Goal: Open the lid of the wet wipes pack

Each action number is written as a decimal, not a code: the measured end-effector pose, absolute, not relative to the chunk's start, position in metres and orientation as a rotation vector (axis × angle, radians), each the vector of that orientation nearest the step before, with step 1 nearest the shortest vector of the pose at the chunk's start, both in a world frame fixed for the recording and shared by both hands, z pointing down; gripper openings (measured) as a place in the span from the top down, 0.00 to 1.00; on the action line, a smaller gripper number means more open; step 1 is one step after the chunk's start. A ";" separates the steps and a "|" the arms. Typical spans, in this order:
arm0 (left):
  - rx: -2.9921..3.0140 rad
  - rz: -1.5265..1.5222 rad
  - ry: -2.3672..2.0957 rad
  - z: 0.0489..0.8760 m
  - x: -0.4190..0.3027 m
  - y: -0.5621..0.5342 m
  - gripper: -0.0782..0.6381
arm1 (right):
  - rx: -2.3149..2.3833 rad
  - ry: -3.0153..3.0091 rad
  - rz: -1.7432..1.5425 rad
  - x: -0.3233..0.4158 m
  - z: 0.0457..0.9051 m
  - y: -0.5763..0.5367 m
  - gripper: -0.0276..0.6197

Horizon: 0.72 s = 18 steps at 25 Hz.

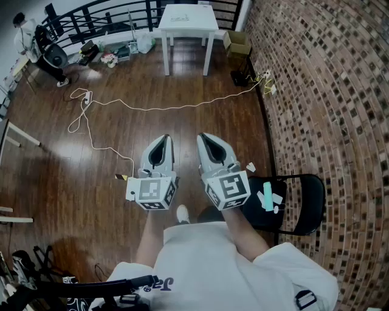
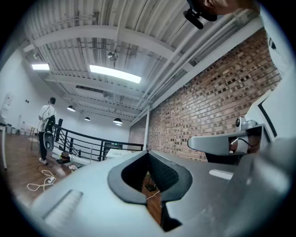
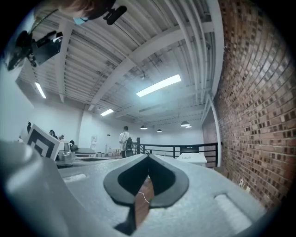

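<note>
I cannot make out a wet wipes pack in any view. My left gripper (image 1: 164, 138) and right gripper (image 1: 203, 137) are held side by side at waist height, pointing forward over the wooden floor. Each has its jaws closed tip to tip with nothing between them. In the left gripper view the left gripper (image 2: 147, 152) points toward the railing and brick wall. In the right gripper view the right gripper (image 3: 149, 157) points across the room. A black chair (image 1: 304, 200) to my right carries a small teal object (image 1: 268, 198) and white bits.
A white table (image 1: 187, 18) stands far ahead, with a cardboard box (image 1: 236, 41) beside it. A white cable (image 1: 152, 108) trails across the floor. The brick wall (image 1: 328, 91) runs along the right. A person (image 1: 27, 36) stands far left by the railing.
</note>
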State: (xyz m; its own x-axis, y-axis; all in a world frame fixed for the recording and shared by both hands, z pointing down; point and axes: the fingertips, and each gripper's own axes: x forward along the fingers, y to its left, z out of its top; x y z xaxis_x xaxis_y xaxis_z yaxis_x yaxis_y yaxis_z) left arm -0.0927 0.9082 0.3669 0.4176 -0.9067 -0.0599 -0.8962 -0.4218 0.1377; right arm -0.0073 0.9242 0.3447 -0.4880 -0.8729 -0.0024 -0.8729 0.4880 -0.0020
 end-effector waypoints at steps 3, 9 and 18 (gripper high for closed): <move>2.565 -0.237 -1.657 0.368 -0.090 0.883 0.87 | -1.584 2.737 -0.067 -0.006 0.361 0.892 0.97; 2.603 -0.198 -1.656 0.369 -0.064 0.797 0.87 | -1.559 2.715 -0.120 0.021 0.373 0.796 0.97; 2.538 -0.262 -1.987 0.309 -0.022 0.633 0.87 | -1.285 2.724 0.054 0.061 0.301 0.632 0.97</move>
State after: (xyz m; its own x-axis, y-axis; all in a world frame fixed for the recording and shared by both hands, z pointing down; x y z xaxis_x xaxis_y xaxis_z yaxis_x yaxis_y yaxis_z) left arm -0.0223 0.6330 0.3086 0.2337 -0.9548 -0.1838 -0.9697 -0.2426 0.0271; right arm 0.0608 0.6325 0.3005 -0.6291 -0.7661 -0.1319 -0.7707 0.6368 -0.0226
